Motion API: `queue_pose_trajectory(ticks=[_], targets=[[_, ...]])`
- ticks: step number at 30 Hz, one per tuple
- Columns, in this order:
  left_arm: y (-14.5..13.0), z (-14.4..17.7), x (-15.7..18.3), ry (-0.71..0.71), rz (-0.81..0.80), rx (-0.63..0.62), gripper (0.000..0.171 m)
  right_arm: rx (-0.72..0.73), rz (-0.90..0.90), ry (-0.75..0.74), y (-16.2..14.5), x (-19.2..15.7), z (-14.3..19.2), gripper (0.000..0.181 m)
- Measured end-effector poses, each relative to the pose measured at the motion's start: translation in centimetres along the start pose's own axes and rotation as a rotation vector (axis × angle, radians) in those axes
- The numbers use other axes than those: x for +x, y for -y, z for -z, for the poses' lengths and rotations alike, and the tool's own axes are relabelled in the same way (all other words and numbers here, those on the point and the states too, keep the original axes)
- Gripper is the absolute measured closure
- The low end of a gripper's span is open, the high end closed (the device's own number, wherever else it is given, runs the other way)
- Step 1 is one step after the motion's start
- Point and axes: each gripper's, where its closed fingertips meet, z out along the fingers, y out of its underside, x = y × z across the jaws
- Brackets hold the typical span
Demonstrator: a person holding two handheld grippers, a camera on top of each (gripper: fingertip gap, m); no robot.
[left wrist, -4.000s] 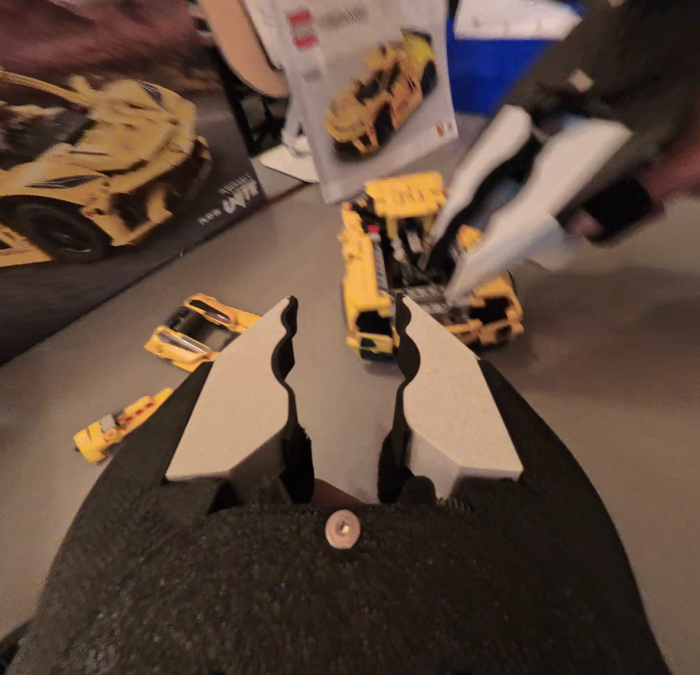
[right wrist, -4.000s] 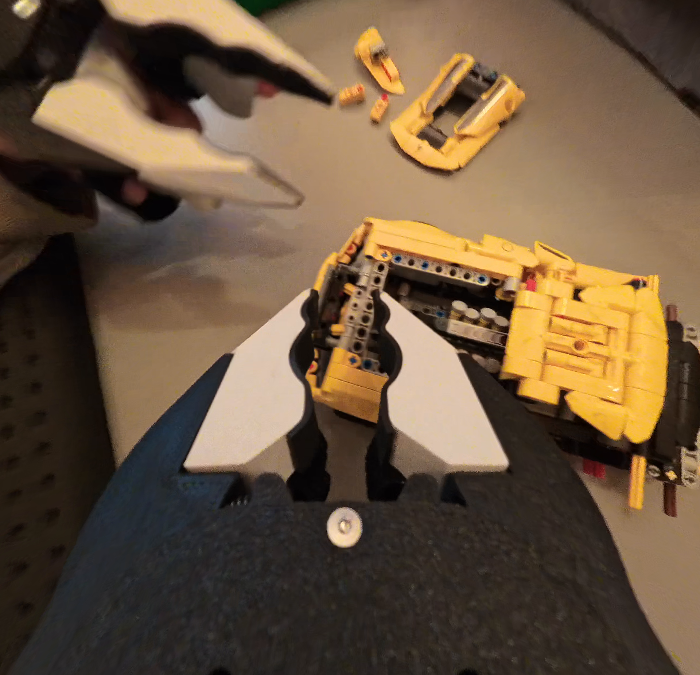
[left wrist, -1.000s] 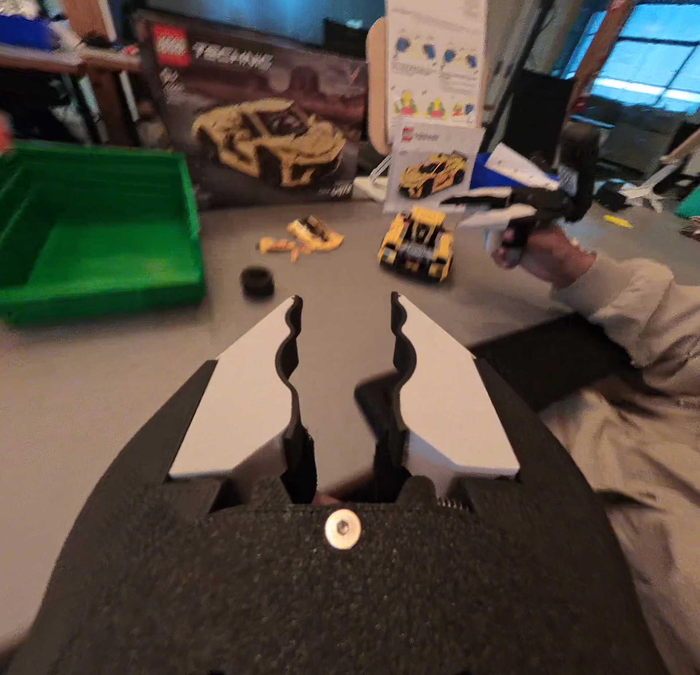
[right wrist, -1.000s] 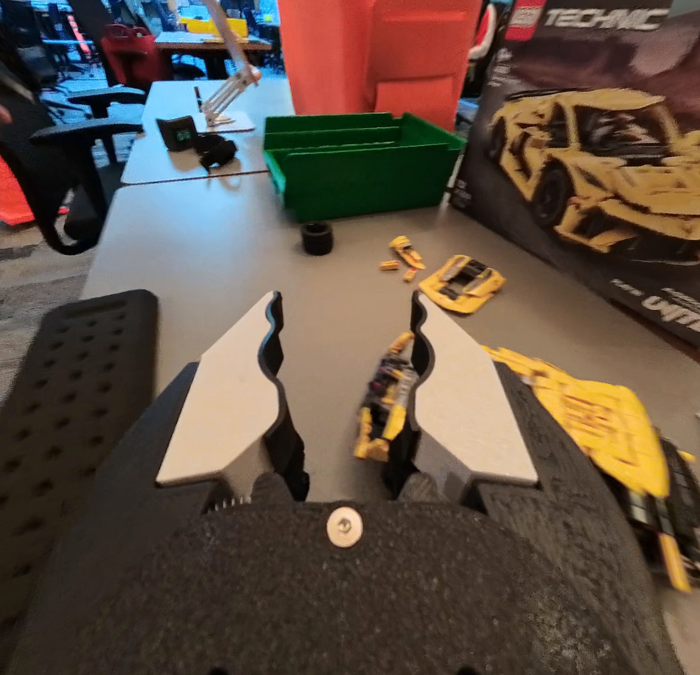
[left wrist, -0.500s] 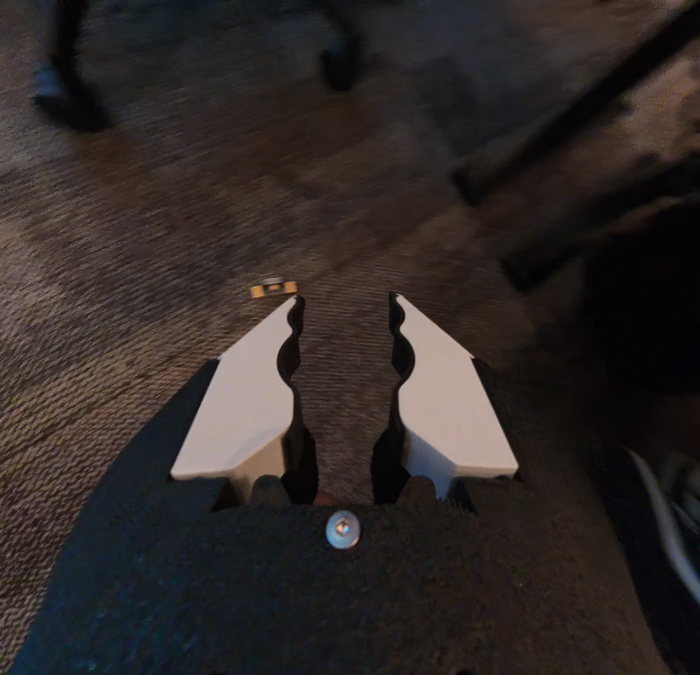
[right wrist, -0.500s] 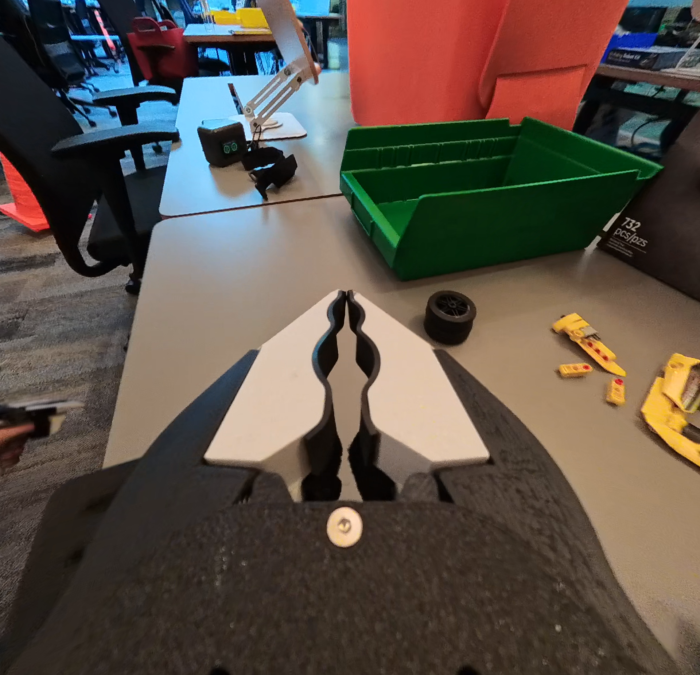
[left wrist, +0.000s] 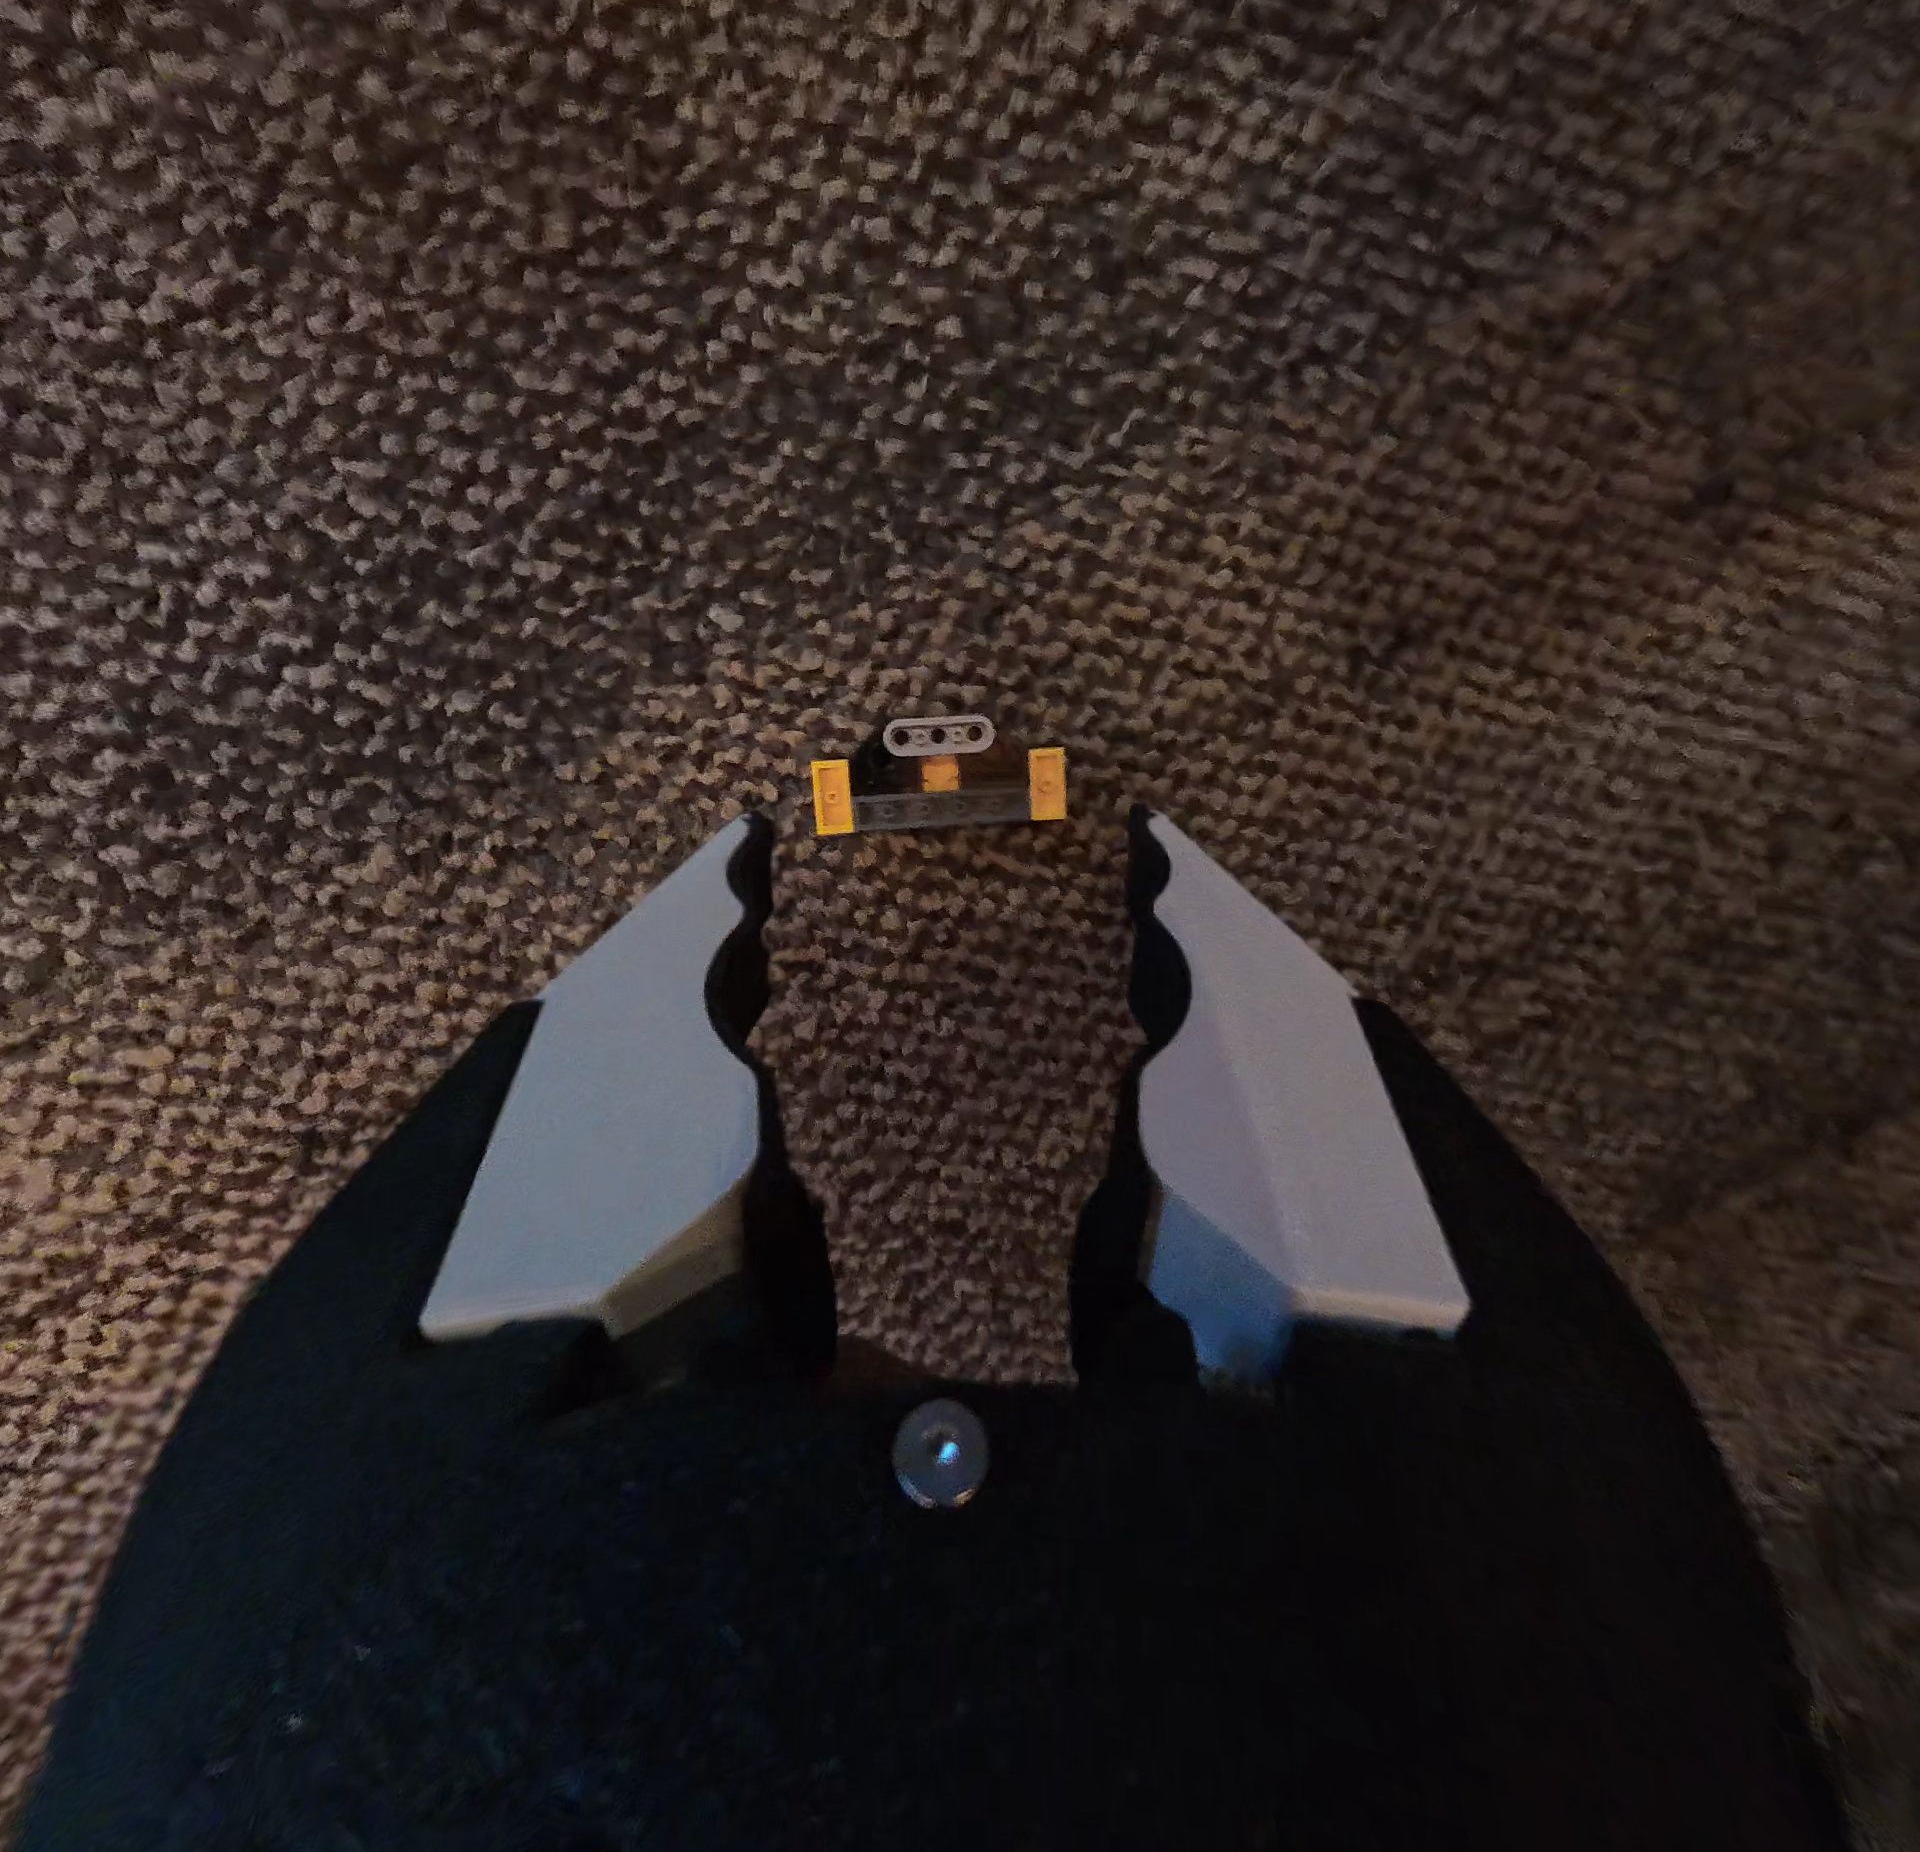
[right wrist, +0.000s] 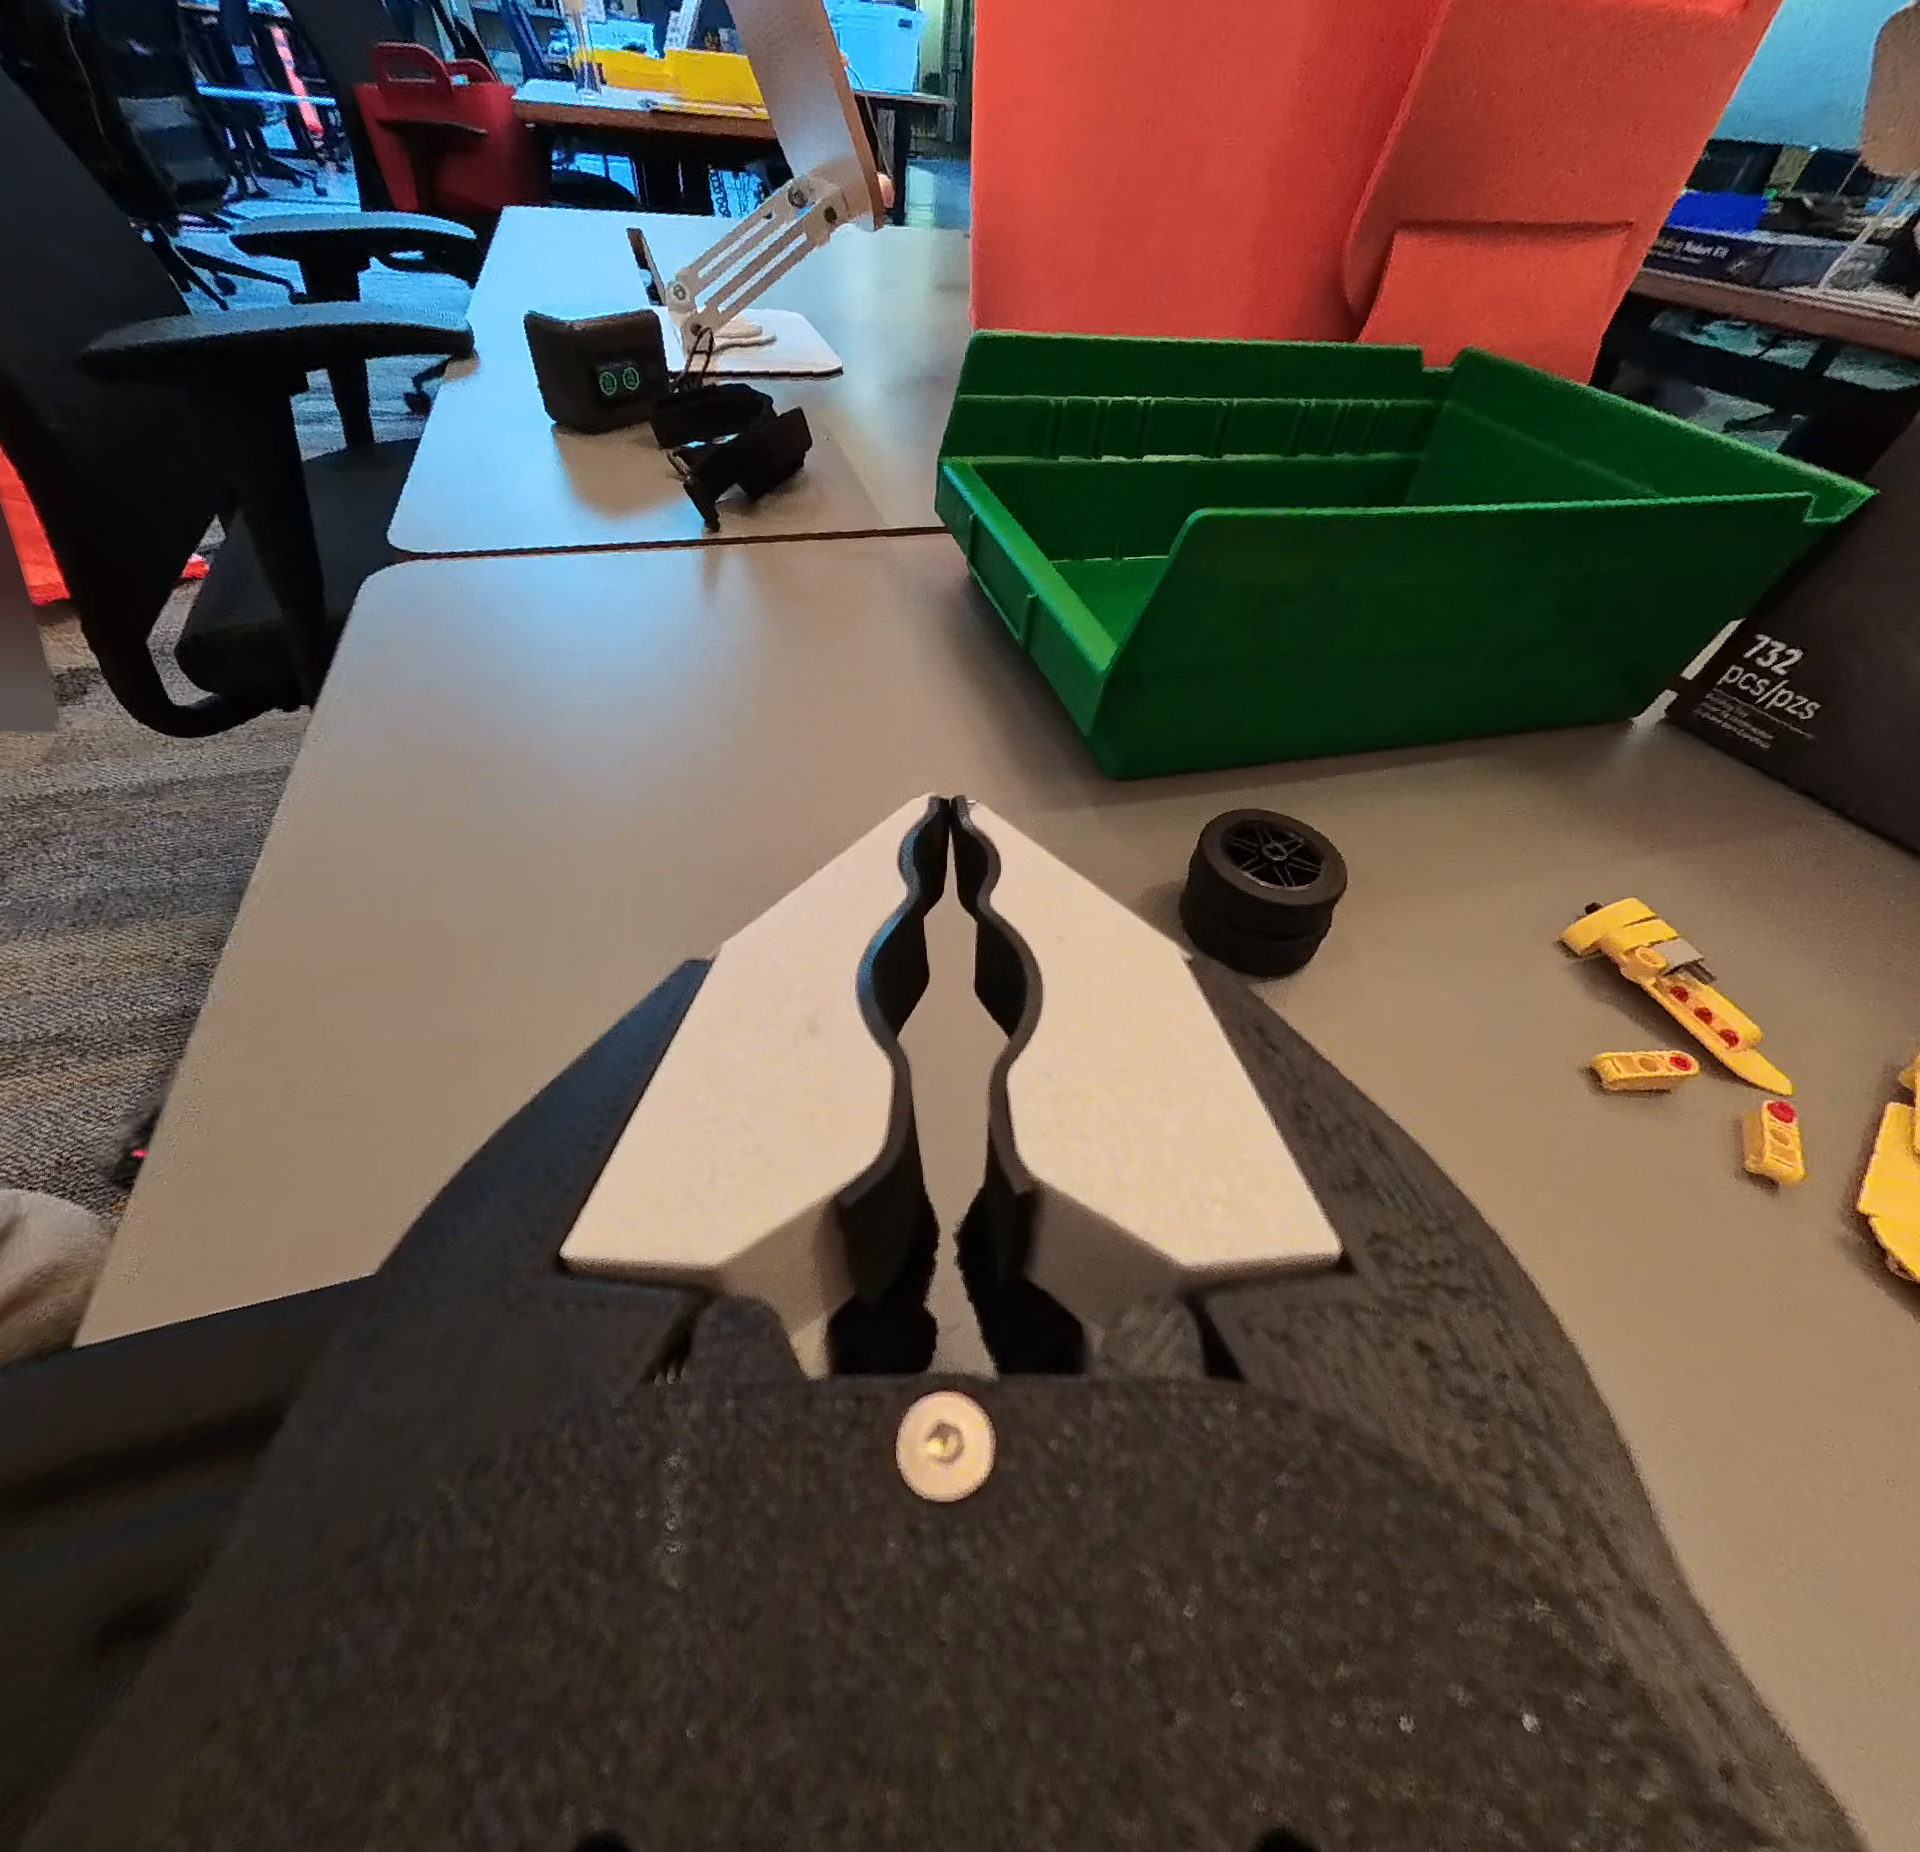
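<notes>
1. My left gripper (left wrist: 940,831) now points down at carpet (left wrist: 935,348), jaws wide, empty; a small yellow-grey brick piece (left wrist: 938,782) lies just past its tips.
2. My right gripper (right wrist: 951,810) has pinched closed on nothing above the table (right wrist: 582,763); black wheel (right wrist: 1262,893) beside, green bin (right wrist: 1351,597) farther.

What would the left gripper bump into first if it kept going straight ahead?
Probably the small yellow-and-grey brick piece lying on the carpet, just beyond the open left gripper; depth is hard to judge.

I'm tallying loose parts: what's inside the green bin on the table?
The green bin shows only bare floor and ribbed back wall; its front wall hides the near floor, so small parts there can't be ruled out.
</notes>
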Motion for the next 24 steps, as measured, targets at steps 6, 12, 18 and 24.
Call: queue_pose_trajectory(ticks=[6, 12, 18, 24], targets=[[-0.9, -2.6, 0.4, 0.116, 0.117, -0.001, 0.089, -0.006, -0.047, -0.003, -0.3, 0.5, 0.0, 0.181], [-0.9, -3.4, 0.2, 0.178, 0.152, -0.022, 0.093, -0.03, -0.022, 0.008, -0.7, 0.2, -0.4, 0.181], [-1.0, -1.9, 0.8, 0.07, 0.037, -0.026, 0.115, 0.002, -0.035, 0.01, -0.1, 0.3, -0.1, 0.181], [5.1, 11.2, 7.0, -0.175, -0.106, 0.262, 0.115, 0.029, 0.016, 0.022, 0.7, -0.6, 0.0, 0.181]])
